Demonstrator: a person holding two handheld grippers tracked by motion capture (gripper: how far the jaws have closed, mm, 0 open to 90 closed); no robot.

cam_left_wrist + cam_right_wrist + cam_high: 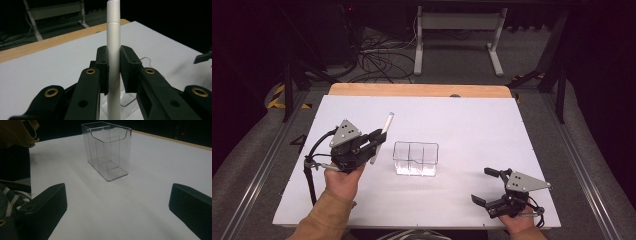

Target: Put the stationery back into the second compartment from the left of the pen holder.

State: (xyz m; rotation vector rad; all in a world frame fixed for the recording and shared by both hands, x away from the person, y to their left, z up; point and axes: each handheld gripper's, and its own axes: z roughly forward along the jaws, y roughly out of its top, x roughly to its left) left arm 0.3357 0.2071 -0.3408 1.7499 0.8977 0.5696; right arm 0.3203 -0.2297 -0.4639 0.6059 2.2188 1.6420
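The left gripper (379,137) hangs above the white table (472,125) left of centre, its jaws clamped on a white pen (382,136) at mid-length; the left gripper view shows both pads pressed flat to the barrel (113,57), which stands upright between them. In the high view the pen slants, its upper tip toward the far edge of the table. Just to its right stands a clear plastic holder (415,158) (divided into compartments, open at the top), apart from the pen and the gripper. The right gripper (484,186) rests low near the table's near right corner, jaws spread wide with nothing between them; its own view shows bare white surface between it and the holder (107,150). Broad clear table lies on the far side and to the right of the holder.
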